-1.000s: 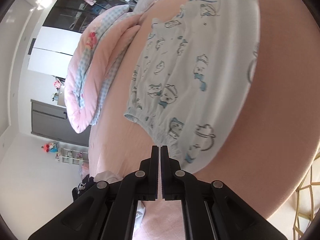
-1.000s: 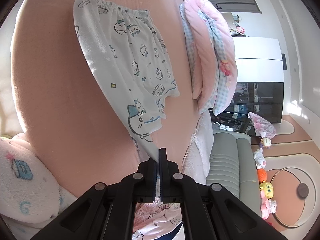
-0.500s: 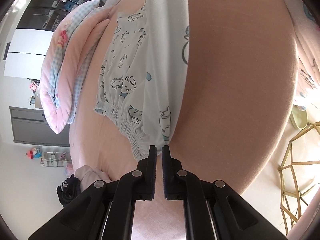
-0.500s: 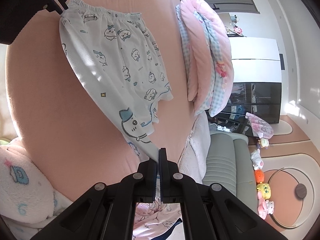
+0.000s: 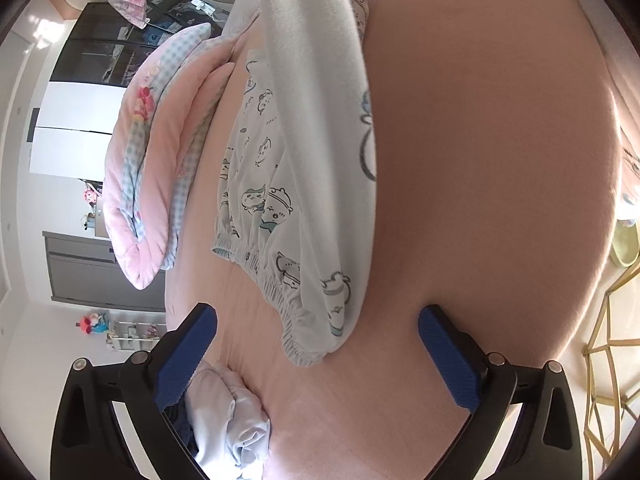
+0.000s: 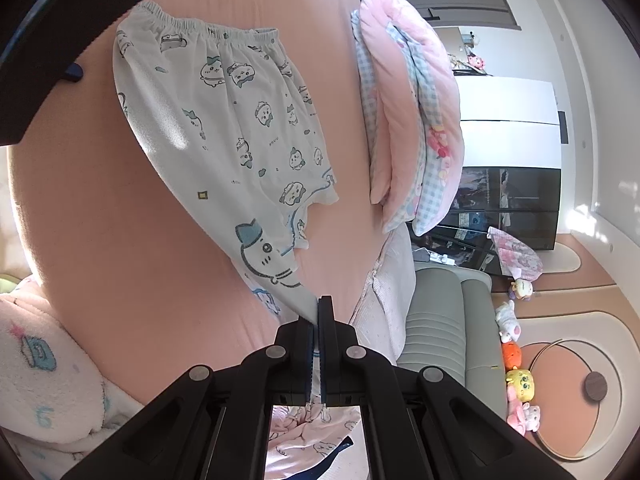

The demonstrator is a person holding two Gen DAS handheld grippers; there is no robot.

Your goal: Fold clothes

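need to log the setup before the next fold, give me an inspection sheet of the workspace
surface: pink bed, smooth where bare
job's things: printed shorts, waistband end lying on the bed, hem end lifted off it
clutter: folded pink quilt beside the shorts; crumpled pale cloth at the bed edge; fluffy white blanket at the other edge
grippers: left claw opening, nothing between its jaws, waistband just ahead of it; right claw shut on the shorts' hem
cables: nothing seen
surroundings: grey sofa, plush toys on the floor, dark cabinet, gold wire frame
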